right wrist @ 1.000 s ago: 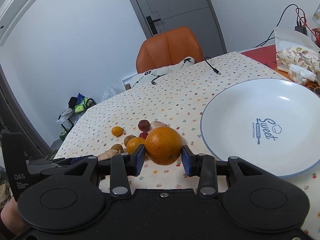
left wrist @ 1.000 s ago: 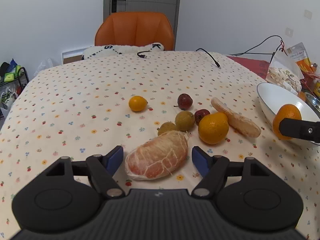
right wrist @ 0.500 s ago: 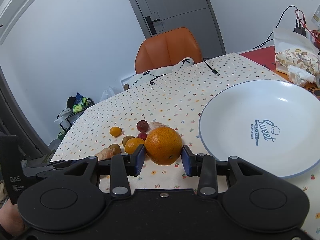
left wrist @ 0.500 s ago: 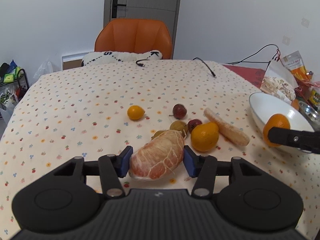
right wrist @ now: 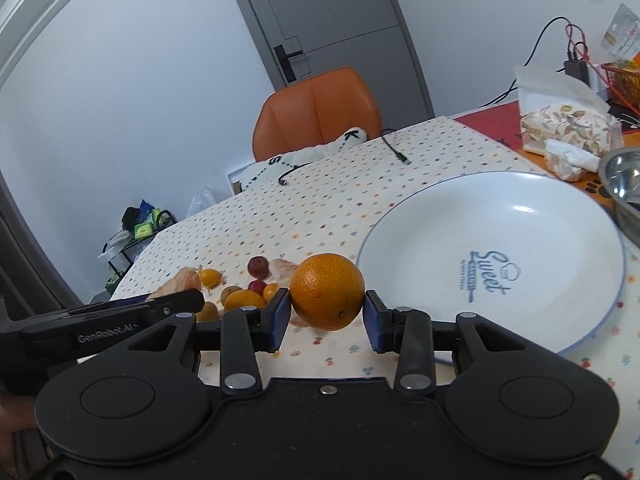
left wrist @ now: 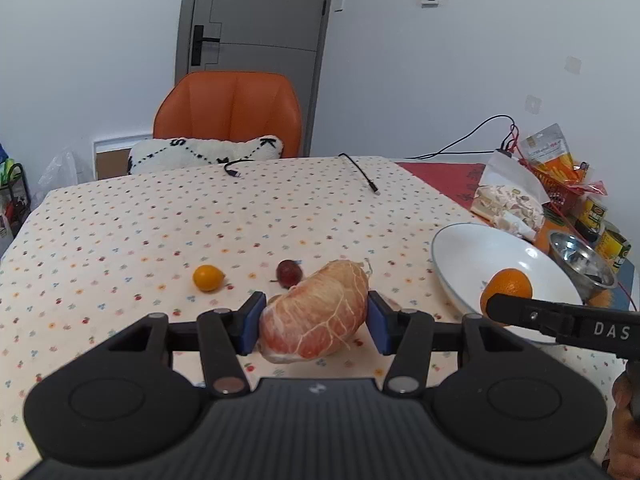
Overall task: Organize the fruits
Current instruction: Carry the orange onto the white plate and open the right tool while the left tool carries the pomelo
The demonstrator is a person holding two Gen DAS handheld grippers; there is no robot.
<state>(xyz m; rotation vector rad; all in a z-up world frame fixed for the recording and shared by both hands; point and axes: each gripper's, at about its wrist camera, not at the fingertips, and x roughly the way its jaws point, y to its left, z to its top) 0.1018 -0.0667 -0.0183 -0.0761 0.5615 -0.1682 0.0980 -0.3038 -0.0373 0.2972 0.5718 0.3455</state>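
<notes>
2 grippers, each one holding 1 fruit.
The left gripper (left wrist: 314,322) clamps the peeled pomelo (left wrist: 316,312) above the tablecloth (left wrist: 160,216); the right gripper (right wrist: 326,314) clamps the orange (right wrist: 327,297) beside the near left rim of the white plate (right wrist: 560,208).

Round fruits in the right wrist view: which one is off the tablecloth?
The large orange, clamped between the right gripper pads beside the white plate. The small yellow citrus and dark red fruit lie on the cloth.
</notes>
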